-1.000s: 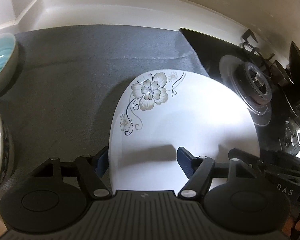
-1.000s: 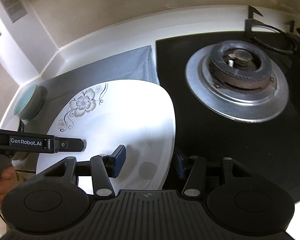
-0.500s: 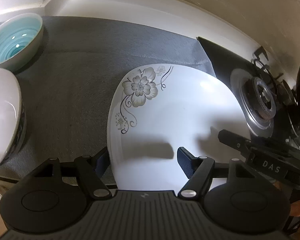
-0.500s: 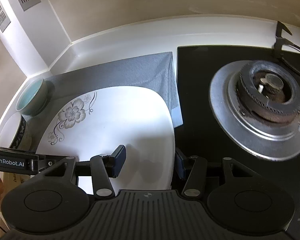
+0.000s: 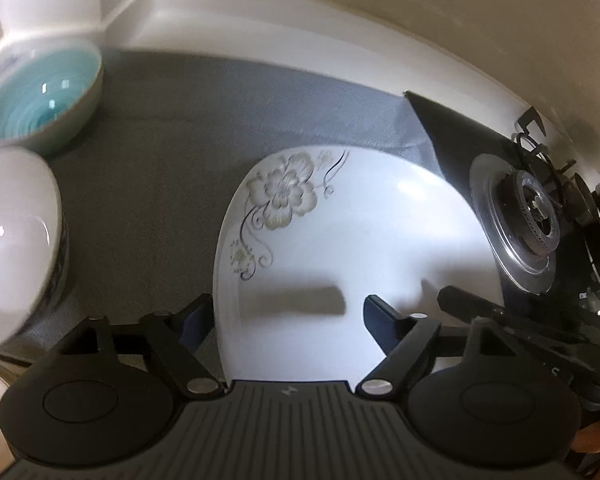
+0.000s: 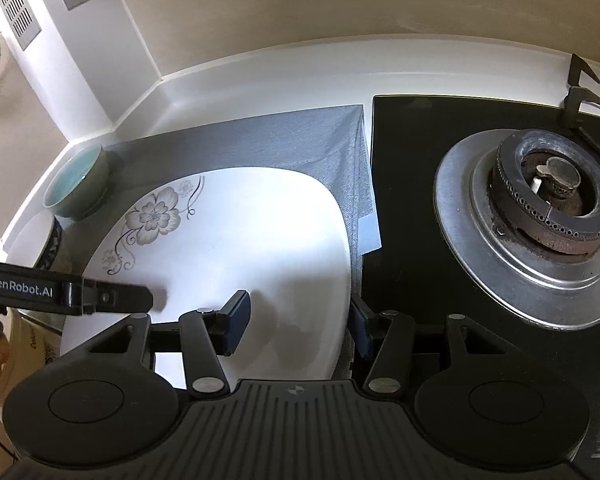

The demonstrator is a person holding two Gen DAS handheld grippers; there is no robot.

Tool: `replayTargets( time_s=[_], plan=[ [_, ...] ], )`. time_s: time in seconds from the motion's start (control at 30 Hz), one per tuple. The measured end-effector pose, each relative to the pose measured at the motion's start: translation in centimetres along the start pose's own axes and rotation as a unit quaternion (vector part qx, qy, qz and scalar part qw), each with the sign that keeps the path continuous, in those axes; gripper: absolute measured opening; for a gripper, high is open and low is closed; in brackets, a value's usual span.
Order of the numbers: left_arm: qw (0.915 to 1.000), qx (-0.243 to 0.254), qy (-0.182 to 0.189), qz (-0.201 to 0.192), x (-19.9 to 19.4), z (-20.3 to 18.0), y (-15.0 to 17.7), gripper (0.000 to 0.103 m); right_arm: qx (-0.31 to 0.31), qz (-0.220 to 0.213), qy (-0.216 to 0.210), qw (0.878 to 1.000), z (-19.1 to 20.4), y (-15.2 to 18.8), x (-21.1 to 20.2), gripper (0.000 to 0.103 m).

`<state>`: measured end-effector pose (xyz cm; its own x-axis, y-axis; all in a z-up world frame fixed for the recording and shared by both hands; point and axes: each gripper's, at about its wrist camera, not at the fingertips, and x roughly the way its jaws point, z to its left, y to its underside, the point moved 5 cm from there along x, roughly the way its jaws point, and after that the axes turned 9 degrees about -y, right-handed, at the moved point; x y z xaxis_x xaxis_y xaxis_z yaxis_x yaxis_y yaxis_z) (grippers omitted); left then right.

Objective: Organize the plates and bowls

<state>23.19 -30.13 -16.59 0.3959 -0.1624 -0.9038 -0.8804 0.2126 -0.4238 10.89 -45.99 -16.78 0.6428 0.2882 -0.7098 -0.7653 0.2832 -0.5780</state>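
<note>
A white plate (image 5: pixel 360 240) with a grey flower print lies on the grey mat (image 5: pixel 160 140). My left gripper (image 5: pixel 290 320) straddles its left rim with the jaws opening; one finger is outside the edge, the other hangs over the plate, and no pad presses on it. My right gripper (image 6: pixel 298 326) straddles the right rim of the plate (image 6: pixel 240 240) the same way, open, its left finger casting a shadow on the white surface. A teal bowl (image 5: pixel 40 96) and a white bowl (image 5: pixel 12 240) with a dark patterned outside stand at the mat's left end.
A black gas hob with a steel burner (image 6: pixel 540 208) adjoins the mat (image 6: pixel 260 140) on the right. The white counter kerb and wall corner run behind. A vented white column (image 6: pixel 40 8) rises at the back left. A hand shows at each view's lower edge.
The left gripper has drawn back and up, bringing both bowls into its view, and its jaws stand wider. The right view has shifted so the burner sits further right. The plate has stayed between both pairs of fingers.
</note>
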Motion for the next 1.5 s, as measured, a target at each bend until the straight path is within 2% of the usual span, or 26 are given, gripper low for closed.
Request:
replayTargets(
  time_s=[0.03, 0.1, 0.17, 0.2, 0.23, 0.47, 0.77, 1.1, 1.3, 1.5],
  plan=[
    [0.9999, 0.006, -0.007, -0.007, -0.2, -0.3, 0.0, 0.091, -0.002, -0.004, -0.001, 1.0, 0.0, -0.1, -0.3, 0.056],
    [0.9994, 0.014, -0.023, -0.023, -1.0, -0.5, 0.0, 0.092, -0.013, -0.016, 0.006, 1.0, 0.1, -0.5, -0.9, 0.063],
    [0.9987, 0.019, -0.031, -0.036, -1.9, -0.6, 0.2, 0.094, -0.023, -0.033, 0.017, 0.999, 0.2, -1.0, -1.9, 0.074],
    [0.9983, 0.021, -0.034, -0.042, -2.4, -0.7, 0.3, 0.101, -0.026, -0.037, 0.017, 0.999, 0.3, -1.2, -2.3, 0.075],
    [0.9978, 0.021, -0.035, -0.053, -3.1, -0.6, 0.5, 0.102, -0.026, -0.038, 0.015, 0.999, 0.4, -1.3, -2.6, 0.076],
    [0.9962, 0.014, -0.023, -0.083, -7.4, 0.4, 3.4, 0.103, -0.019, -0.011, -0.017, 1.0, 2.9, -0.9, -3.5, 0.083],
    [0.9927, -0.031, -0.048, -0.106, -13.2, 6.4, 9.5, 0.103, -0.072, 0.022, -0.077, 0.994, 10.9, 0.0, -2.9, 0.084],
    [0.9813, -0.133, -0.097, -0.1, -16.7, 14.9, 14.3, 0.103, -0.136, 0.046, -0.126, 0.982, 20.0, 1.4, -1.9, 0.085],
    [0.9746, -0.16, -0.102, -0.119, -18.4, 18.5, 15.6, 0.103, -0.138, 0.051, -0.128, 0.981, 23.2, 1.7, -1.2, 0.085],
    [0.9718, -0.171, -0.094, -0.133, -19.0, 21.2, 15.7, 0.103, -0.135, 0.039, -0.115, 0.983, 25.1, 1.6, -1.1, 0.085]
  ],
)
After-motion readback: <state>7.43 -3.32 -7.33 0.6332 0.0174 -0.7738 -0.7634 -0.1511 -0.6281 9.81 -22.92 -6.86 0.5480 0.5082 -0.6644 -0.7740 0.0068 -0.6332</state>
